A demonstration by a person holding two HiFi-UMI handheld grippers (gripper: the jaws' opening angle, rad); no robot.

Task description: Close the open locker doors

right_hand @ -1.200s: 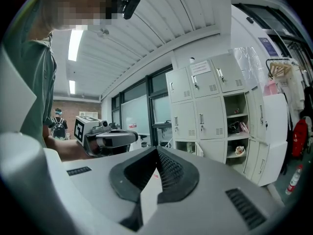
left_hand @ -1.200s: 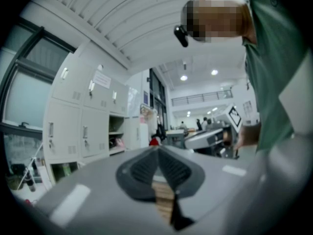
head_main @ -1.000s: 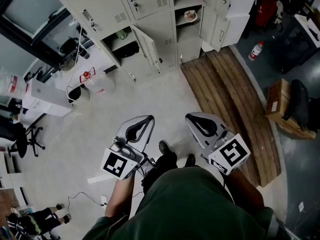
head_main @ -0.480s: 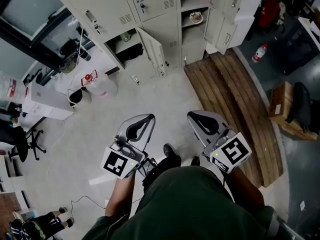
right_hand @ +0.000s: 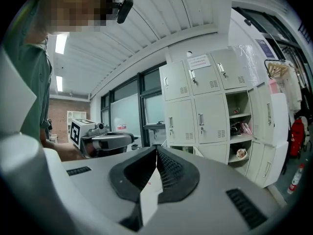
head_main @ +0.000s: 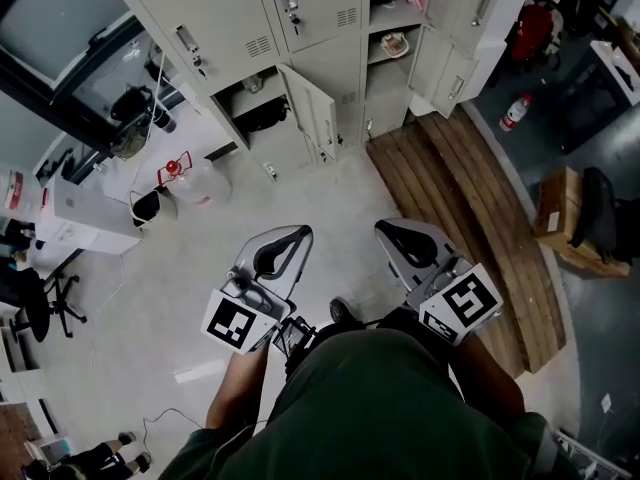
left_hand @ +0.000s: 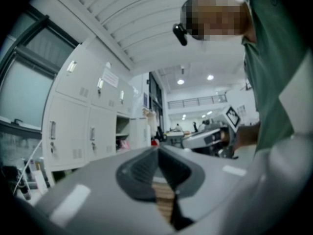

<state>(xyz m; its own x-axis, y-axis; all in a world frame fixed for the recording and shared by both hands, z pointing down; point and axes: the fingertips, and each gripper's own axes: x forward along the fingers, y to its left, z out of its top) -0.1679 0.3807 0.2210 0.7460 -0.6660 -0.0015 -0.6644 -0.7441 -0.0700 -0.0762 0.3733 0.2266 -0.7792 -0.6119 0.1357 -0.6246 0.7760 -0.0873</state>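
The left gripper (head_main: 275, 256) and right gripper (head_main: 408, 248) are clenched empty; the ajar cream metal locker door (head_main: 312, 110) lies at twelve o'clock, nearer the left.

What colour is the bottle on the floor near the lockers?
White bottle with red cap; head view shows it best.

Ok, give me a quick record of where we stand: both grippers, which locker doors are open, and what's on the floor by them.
left gripper: jaws together, nothing between them, held near the body
right gripper: jaws together, empty, held near the body
lower pale grey metal locker door: swung open
right-hand pale grey locker doors: swung open, shelves exposed
contact with doors: none; both grippers are well short of the lockers
floor by lockers: brown wooden plank platform
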